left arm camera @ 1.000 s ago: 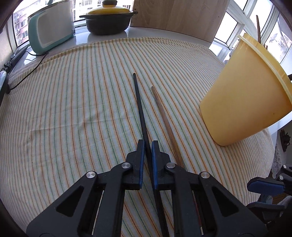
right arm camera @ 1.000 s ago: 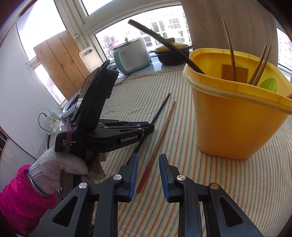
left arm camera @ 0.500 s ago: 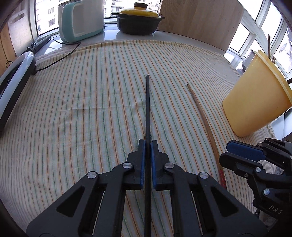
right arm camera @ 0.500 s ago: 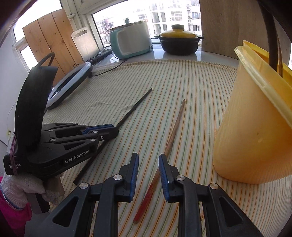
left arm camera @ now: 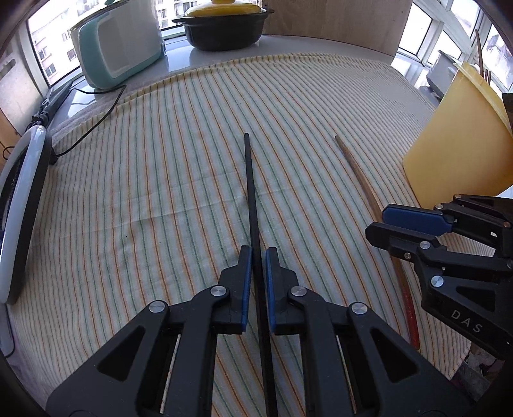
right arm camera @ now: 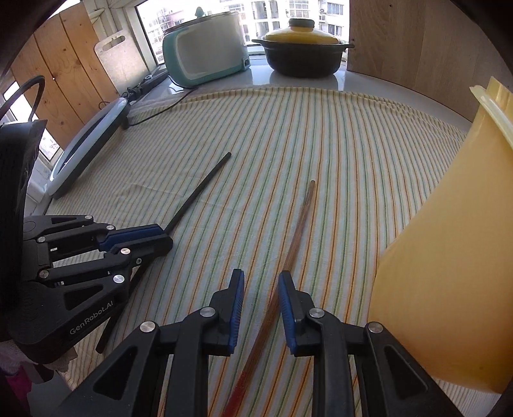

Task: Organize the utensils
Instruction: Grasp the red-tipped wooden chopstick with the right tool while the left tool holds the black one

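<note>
My left gripper is shut on a black chopstick, which runs straight ahead over the striped cloth; in the right wrist view the left gripper holds the black chopstick at the left. A brown chopstick with a red end lies on the cloth between the jaws of my right gripper, close to the right pad. The jaws stand open, low over it. The left wrist view shows the right gripper beside the brown chopstick. A yellow container holding several utensils stands at the right.
At the back of the counter stand a teal appliance, a black pot with a yellow lid and a wooden board. A ring light and its cable lie at the left. A gloved hand holds the left gripper.
The left gripper has swung the black chopstick away from the brown one. The right gripper has come down and forward, so the brown chopstick now lies between its jaws.
</note>
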A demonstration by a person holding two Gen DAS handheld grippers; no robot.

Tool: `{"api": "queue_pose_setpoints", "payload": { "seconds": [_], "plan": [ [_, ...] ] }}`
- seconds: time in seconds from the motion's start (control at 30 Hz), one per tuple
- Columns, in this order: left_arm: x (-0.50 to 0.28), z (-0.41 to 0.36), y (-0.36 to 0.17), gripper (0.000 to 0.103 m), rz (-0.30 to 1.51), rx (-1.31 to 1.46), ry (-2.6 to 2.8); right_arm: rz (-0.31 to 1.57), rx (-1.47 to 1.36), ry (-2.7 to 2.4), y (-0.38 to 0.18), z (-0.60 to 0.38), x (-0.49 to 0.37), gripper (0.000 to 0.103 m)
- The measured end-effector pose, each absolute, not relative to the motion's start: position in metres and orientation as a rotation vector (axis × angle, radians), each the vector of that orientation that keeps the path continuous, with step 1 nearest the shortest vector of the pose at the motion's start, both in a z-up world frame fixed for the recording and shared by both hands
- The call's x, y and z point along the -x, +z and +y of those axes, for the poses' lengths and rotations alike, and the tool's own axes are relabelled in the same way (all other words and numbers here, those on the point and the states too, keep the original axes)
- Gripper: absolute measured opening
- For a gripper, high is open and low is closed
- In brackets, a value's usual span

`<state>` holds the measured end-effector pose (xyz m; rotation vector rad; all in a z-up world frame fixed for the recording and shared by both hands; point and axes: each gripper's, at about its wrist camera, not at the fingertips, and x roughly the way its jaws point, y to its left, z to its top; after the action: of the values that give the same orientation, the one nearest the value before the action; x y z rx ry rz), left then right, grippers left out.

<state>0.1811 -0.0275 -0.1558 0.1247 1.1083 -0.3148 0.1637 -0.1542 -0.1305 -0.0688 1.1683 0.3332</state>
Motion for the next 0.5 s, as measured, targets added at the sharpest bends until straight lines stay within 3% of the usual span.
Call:
{"api": "queue_pose_setpoints", "payload": {
  "seconds": [0.2,0.37,0.4,0.5],
  "plan": [
    [-0.188,-0.014,-0.155,0.005,1.109,-0.036,-0.334,1.185,0.054,0.367,-0.131,-0.150,-0.167,0.007],
    [-0.186,-0.002,-0.153,0.005,1.134,-0.045,-0.296,1.192,0.065,0.376,-0.132,-0.144,-0.165,0.006],
    [-0.186,0.000,-0.152,0.005,1.130,-0.043,-0.290,1.183,0.067,0.375,-0.130,-0.144,-0.164,0.007],
    [-0.185,0.004,-0.146,0.005,1.115,-0.028,-0.291,1.143,0.096,0.339,-0.121,-0.144,-0.162,0.024]
  ]
}}
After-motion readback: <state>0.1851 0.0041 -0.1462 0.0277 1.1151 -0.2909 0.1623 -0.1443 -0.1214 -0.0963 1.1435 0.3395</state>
